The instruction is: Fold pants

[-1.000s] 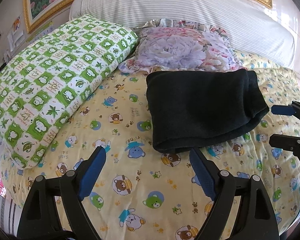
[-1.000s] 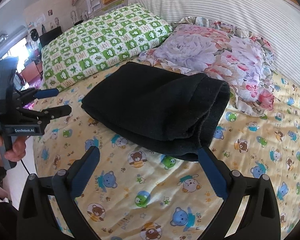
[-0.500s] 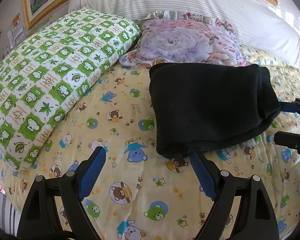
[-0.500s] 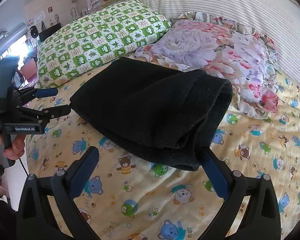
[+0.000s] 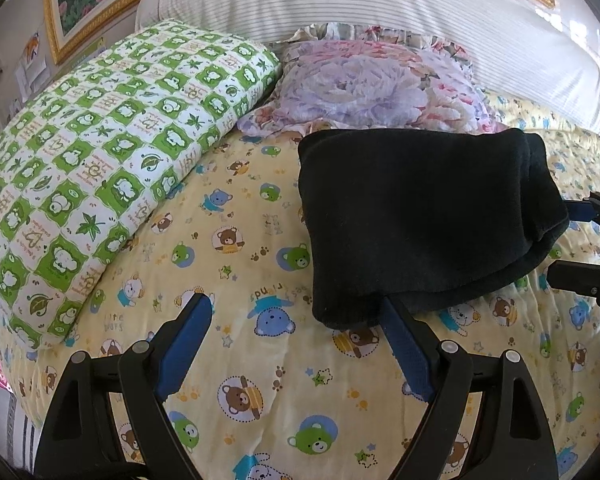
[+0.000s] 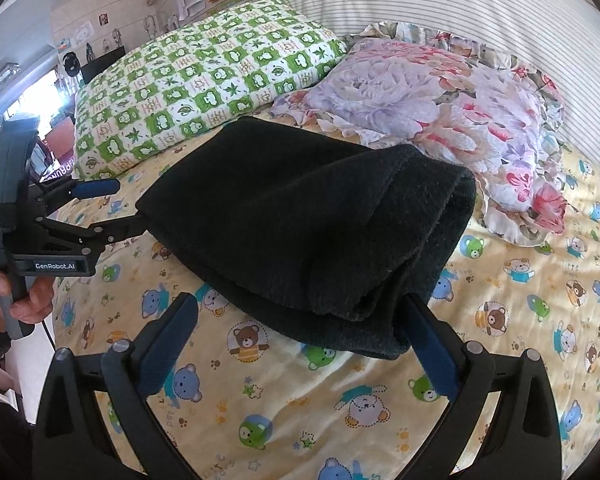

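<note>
Black pants [image 5: 420, 220] lie folded into a thick rectangle on the bear-print bedsheet [image 5: 260, 360]. My left gripper [image 5: 296, 320] is open at the bundle's near left corner, its right fingertip against the fabric edge. In the right wrist view the same pants [image 6: 308, 232] fill the middle, folded layers showing at the near right end. My right gripper [image 6: 300, 320] is open there, its right finger beside the thick fold. The left gripper [image 6: 112, 208], held by a hand [image 6: 24, 300], touches the far left corner. The right gripper [image 5: 576, 244] shows at the pants' right end.
A green-and-white checked pillow [image 5: 100, 160] lies left of the pants. A floral pillow [image 5: 360, 88] sits just behind them against a striped white headboard [image 5: 380, 8]. A gold-framed picture [image 5: 84, 0] hangs above. The bed's edge drops off at the left, room clutter [image 6: 40, 80] beyond.
Both grippers have moved in closer to the pants, which now look larger. The left gripper's right fingertip has reached the bundle's near edge. Both stay open.
</note>
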### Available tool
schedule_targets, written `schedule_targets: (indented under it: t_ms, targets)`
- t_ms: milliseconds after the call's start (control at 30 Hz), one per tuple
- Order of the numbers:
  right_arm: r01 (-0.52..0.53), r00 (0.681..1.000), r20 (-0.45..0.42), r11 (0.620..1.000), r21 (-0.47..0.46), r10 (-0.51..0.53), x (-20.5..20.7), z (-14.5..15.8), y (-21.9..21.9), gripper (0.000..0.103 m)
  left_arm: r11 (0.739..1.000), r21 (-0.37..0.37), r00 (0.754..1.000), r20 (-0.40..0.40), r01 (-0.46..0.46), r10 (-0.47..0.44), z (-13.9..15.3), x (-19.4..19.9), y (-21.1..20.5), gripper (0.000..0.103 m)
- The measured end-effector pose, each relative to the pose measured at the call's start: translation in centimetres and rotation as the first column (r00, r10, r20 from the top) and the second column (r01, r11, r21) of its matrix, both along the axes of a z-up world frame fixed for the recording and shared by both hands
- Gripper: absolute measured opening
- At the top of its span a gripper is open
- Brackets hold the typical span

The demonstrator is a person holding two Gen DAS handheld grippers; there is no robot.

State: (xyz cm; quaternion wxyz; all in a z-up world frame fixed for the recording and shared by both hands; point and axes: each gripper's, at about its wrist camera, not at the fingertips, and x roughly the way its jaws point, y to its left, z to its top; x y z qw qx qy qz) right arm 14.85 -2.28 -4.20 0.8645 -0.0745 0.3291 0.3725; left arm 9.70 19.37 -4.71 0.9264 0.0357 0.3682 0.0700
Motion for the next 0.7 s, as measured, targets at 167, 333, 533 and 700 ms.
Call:
schedule_targets:
  t_ms: [167,333,533,700]
  targets:
    - [0.006,1.0,0.002,1.0,0.002,-0.006,0.06,0.22,-0.03,0.1,1.0,0.004,1.0,0.004,0.0,0.0,0.27,0.0,-0.11,0.086]
    - [0.012,1.0,0.003,1.0,0.013,-0.012,0.07,0.48,-0.42,0.1,1.0,-0.003,1.0,0.003,0.0,0.0,0.59,0.13,-0.12,0.086]
    - [0.017,1.0,0.006,1.0,0.017,-0.018,0.02,0.69,-0.71,0.1,1.0,-0.002,1.0,0.006,-0.001,0.001,0.78,0.28,-0.18,0.086]
    - [0.02,1.0,0.007,0.999,0.026,-0.02,0.04,0.87,-0.94,0.1,1.0,0.0,1.0,0.011,0.0,0.0,0.96,0.37,-0.28,0.086]
